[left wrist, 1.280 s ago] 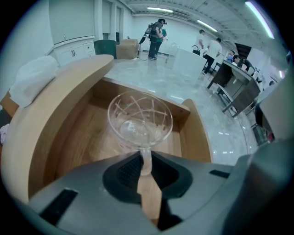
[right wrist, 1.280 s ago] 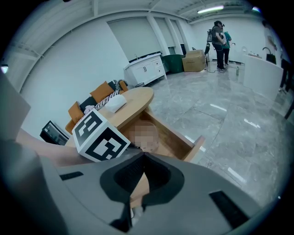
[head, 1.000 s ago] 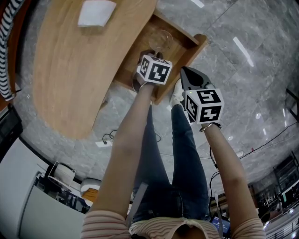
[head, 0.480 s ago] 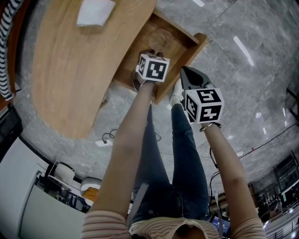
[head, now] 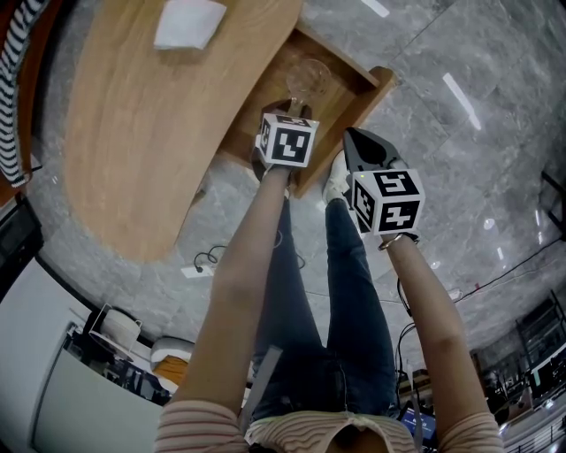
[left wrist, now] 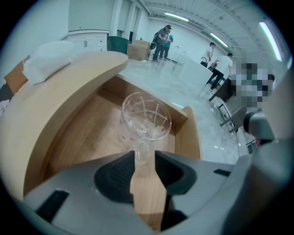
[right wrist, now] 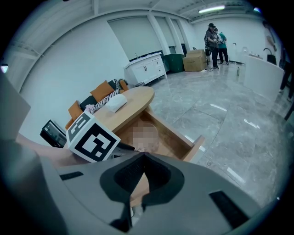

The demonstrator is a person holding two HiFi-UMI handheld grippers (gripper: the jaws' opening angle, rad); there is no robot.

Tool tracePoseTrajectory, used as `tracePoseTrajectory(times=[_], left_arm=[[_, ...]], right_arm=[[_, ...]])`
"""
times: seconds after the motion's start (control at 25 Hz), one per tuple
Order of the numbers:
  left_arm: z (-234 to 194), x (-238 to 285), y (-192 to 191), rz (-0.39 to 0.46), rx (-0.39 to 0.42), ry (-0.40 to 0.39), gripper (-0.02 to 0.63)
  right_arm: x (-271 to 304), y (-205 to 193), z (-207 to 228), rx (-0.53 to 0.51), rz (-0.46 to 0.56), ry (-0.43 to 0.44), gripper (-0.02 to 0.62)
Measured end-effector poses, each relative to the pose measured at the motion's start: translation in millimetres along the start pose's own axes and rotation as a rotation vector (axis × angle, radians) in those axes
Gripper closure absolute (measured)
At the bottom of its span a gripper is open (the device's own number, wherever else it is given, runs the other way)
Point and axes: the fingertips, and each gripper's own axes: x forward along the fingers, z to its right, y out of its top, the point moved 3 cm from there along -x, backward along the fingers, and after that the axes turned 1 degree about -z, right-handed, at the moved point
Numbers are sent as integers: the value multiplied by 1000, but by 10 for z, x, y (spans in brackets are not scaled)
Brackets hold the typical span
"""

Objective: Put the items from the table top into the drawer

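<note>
A clear stemmed glass (left wrist: pixel 146 120) stands upright on the floor of the open wooden drawer (left wrist: pixel 190 133). My left gripper (left wrist: pixel 144 158) is right over it, and its jaws have just been opening. The stem (left wrist: pixel 142 151) stands between the dark pads with a gap showing. In the head view the glass (head: pixel 305 78) sits just beyond the left gripper's marker cube (head: pixel 287 140). My right gripper (right wrist: pixel 144 155) hangs shut and empty, to the right of the drawer (head: pixel 354 84). A white folded cloth (head: pixel 189 24) lies on the oval table top (head: pixel 150 133).
The drawer's front corner (head: pixel 382 78) juts out over the grey marble floor. My own legs and a shoe (head: pixel 334 181) are just below the drawer. A striped cloth (head: pixel 13 88) hangs at the table's left edge. Several people (left wrist: pixel 161 41) stand far off.
The left gripper's marker cube has rolled a little and shifted slightly. The glass stays upright in the drawer. The right gripper has not moved.
</note>
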Motion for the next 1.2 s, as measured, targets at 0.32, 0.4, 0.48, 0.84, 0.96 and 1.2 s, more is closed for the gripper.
tracePoseTrajectory(times=[0.32, 0.4, 0.48, 0.84, 0.96, 1.2], left_arm=[[-2, -353, 76, 92, -53, 9, 486], [-39, -484, 128, 125, -74, 11, 488], [-89, -608, 171, 156, -77, 22, 515], [-134, -1258, 411, 281, -105, 1, 594], [-89, -1482, 457, 316, -98, -5, 594], [-8, -1926, 585, 395, -82, -1, 594]], right_arm=[[-71, 107, -114, -21, 17, 8, 586], [-110, 149, -165, -25, 24, 9, 588], [-158, 202, -221, -28, 34, 13, 588], [-413, 500, -469, -46, 94, 45, 586], [-518, 618, -542, -64, 115, 63, 588], [-737, 870, -630, -90, 170, 79, 588]])
